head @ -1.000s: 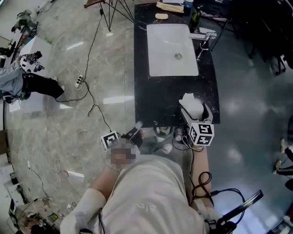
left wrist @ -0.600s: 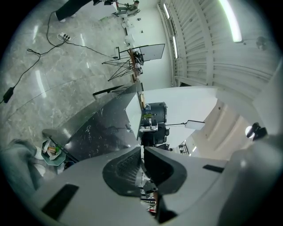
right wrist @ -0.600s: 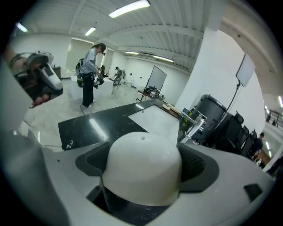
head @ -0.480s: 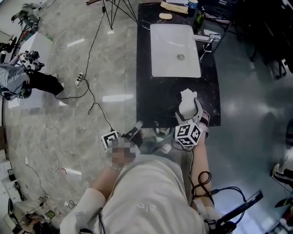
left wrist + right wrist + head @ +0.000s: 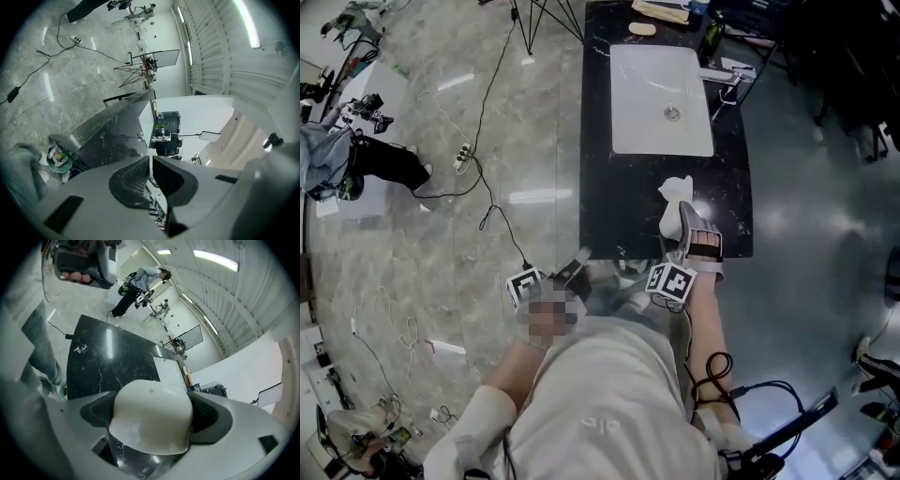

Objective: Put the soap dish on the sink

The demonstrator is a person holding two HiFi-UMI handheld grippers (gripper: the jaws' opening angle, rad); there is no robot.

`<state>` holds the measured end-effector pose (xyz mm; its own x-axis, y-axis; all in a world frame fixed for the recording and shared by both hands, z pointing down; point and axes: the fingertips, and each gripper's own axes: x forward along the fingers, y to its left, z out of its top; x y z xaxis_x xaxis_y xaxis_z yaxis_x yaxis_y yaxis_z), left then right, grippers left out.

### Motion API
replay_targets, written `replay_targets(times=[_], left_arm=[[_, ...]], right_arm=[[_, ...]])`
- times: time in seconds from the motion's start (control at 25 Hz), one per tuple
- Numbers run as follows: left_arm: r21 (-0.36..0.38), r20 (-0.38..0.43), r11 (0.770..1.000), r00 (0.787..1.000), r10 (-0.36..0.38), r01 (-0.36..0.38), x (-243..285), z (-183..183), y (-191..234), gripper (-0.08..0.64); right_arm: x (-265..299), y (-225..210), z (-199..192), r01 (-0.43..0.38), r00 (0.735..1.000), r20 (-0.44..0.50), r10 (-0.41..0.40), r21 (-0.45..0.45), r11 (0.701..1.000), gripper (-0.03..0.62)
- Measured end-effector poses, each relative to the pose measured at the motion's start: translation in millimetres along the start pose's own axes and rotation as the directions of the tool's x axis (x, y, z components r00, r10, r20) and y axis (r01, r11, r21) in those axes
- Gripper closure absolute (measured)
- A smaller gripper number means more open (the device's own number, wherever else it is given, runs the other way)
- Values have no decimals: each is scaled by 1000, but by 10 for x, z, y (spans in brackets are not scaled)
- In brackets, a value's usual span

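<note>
A white soap dish (image 5: pixel 152 416) sits clamped between the jaws of my right gripper (image 5: pixel 154 413), filling the gap. In the head view the soap dish (image 5: pixel 675 202) hangs over the near end of the black marble counter (image 5: pixel 623 197), with the right gripper (image 5: pixel 684 220) just behind it. The white sink basin (image 5: pixel 661 89) lies further along the counter, a chrome tap (image 5: pixel 727 75) at its right side. My left gripper (image 5: pixel 150 171) is shut with nothing between its jaws; in the head view the left gripper (image 5: pixel 572 272) stays low by my body, off the counter's near left corner.
A bar of soap (image 5: pixel 642 28), a wooden board (image 5: pixel 658 11) and a dark bottle (image 5: pixel 710 37) stand at the counter's far end. Cables (image 5: pixel 483 122) trail over the marble floor on the left. A tripod (image 5: pixel 539 19) stands by the counter's far left corner. A person (image 5: pixel 140 280) stands in the distance.
My right gripper has carried the soap dish a little forward and left over the counter's near end, turning so its marker cube swings toward my body. The left gripper has stayed put.
</note>
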<state>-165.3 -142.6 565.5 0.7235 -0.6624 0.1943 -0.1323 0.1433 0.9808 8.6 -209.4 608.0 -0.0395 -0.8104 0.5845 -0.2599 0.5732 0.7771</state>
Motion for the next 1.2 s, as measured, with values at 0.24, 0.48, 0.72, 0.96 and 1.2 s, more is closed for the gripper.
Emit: replay_targets(times=[0.24, 0.48, 0.72, 0.96, 1.2], left_arm=[[5, 3, 1000, 1000, 4, -4, 1, -58, 31, 551], [3, 4, 1000, 1000, 10, -10, 4, -78, 32, 551], [5, 2, 1000, 1000, 22, -22, 1, -95, 78, 551], [4, -5, 1000, 1000, 24, -24, -2, -123, 78, 551], [2, -11, 1000, 1000, 23, -23, 14, -170, 85, 551]], right_arm=[[10, 265, 28, -44, 999, -2, 44, -71, 996, 98], [28, 516, -34, -87, 996, -13, 86, -75, 993, 98], [35, 519, -48, -78, 997, -2, 78, -45, 996, 98], [13, 535, -39, -68, 998, 6, 69, -21, 997, 98], [8, 525, -46, -68, 998, 15, 68, -3, 998, 98]])
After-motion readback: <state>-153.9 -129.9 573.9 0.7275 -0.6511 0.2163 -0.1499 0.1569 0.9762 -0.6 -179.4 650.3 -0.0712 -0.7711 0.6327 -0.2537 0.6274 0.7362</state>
